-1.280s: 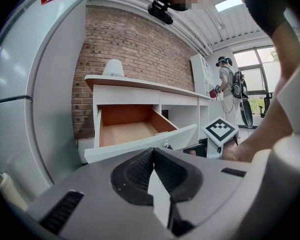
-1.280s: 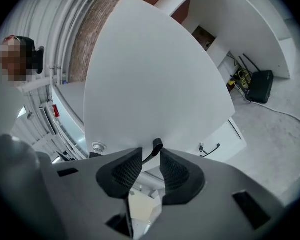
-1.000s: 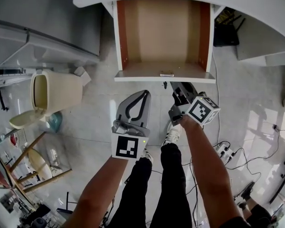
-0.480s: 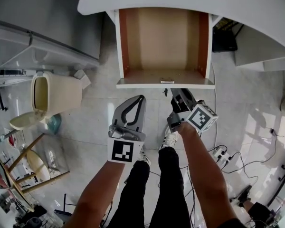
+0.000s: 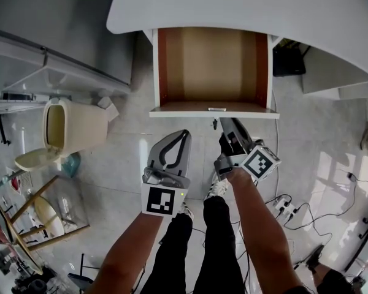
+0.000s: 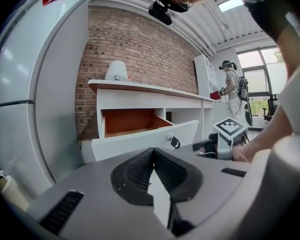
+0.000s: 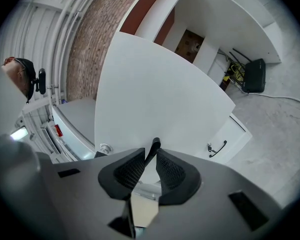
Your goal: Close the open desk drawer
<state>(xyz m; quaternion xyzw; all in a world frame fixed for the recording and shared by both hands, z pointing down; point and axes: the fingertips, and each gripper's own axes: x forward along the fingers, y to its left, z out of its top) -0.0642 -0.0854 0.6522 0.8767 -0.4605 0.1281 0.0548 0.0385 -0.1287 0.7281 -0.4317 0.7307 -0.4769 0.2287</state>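
Open white desk drawer, with red-brown inner walls and a pale bare bottom, juts toward the near side from under the white counter. Most of its length is out, so by my reading the closing is barely under way and nearly the whole push is left to do. Nothing lies inside it, and its flat white front carries a small silver lock. The right hand-held gripper is up against the middle of that front. Its jaws are drawn almost together, and a thin dark tab sits in the slit between them, apparently pinched. The left hand-held gripper hangs to the left and nearer, apart from the front, with its jaws pressed together on nothing.
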